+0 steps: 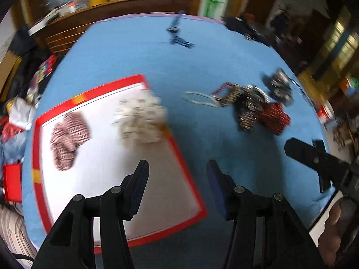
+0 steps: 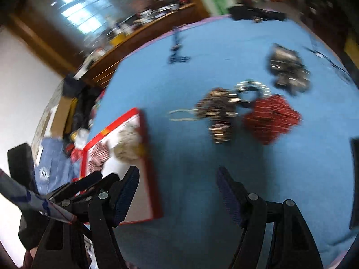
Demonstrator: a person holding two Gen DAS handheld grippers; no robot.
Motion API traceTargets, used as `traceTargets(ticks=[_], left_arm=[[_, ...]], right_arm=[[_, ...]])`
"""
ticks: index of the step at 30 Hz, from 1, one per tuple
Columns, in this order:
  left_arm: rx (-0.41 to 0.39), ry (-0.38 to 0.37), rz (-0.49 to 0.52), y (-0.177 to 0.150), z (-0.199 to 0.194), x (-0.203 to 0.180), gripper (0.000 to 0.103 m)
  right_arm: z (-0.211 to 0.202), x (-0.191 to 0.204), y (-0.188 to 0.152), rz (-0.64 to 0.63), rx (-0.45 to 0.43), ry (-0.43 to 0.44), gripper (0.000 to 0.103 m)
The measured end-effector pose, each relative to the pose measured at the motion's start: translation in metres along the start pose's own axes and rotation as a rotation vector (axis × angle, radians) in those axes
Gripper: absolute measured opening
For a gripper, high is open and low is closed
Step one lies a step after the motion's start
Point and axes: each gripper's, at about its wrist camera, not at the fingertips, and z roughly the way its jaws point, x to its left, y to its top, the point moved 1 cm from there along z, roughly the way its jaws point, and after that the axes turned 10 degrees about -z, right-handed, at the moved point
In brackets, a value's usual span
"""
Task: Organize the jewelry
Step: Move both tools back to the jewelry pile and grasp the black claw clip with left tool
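Observation:
A white tray with a red rim [image 1: 107, 87] lies on the blue cloth, also in the right wrist view [image 2: 143, 139]. In it lie a pink-striped bead bundle [image 1: 68, 137] and a cream bead bundle [image 1: 141, 121]. Loose jewelry sits to the right: a white strand [image 1: 198, 97], a brown-gold bundle [image 1: 248, 107] [image 2: 218, 112], a red bundle [image 1: 274, 117] [image 2: 272, 118] and a dark bundle [image 1: 280, 86] [image 2: 289, 69]. My left gripper [image 1: 177, 179] is open and empty over the tray's right edge. My right gripper [image 2: 177, 192] is open and empty above bare cloth.
A blue strand [image 1: 178, 35] lies far back on the cloth. A wooden shelf with clutter [image 1: 112, 2] stands behind the table. Bags and clothes [image 1: 18, 116] pile at the left. The right gripper's body [image 1: 314, 159] shows at the left view's right edge.

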Motion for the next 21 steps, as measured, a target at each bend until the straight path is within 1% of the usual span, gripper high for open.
traceTargets(ticks=[6, 9, 12, 14, 16, 18, 21], left_arm=[[0.033, -0.044, 0.054, -0.002, 0.011, -0.041, 0.052], [0.048, -0.058, 0.075, 0.002, 0.018, -0.058, 0.052], [0.075, -0.071, 0.095, 0.012, 0.031, -0.075, 0.052], [0.085, -0.065, 0.099, 0.022, 0.042, -0.086, 0.052], [0.095, -0.076, 0.100, 0.029, 0.050, -0.093, 0.052], [0.088, -0.045, 0.109, 0.035, 0.060, -0.100, 0.052], [0.099, -0.025, 0.115, 0.044, 0.076, -0.111, 0.052]], right_arm=[[-0.023, -0.047, -0.005, 0.095, -0.015, -0.080, 0.076], [-0.030, -0.066, -0.009, 0.135, -0.011, -0.085, 0.076], [-0.036, -0.079, -0.012, 0.159, -0.016, -0.096, 0.076], [-0.040, -0.086, -0.013, 0.158, -0.015, -0.101, 0.076], [-0.044, -0.090, -0.015, 0.158, -0.022, -0.105, 0.076], [-0.046, -0.094, -0.016, 0.157, -0.020, -0.106, 0.076], [-0.050, -0.104, -0.021, 0.169, -0.018, -0.109, 0.076]])
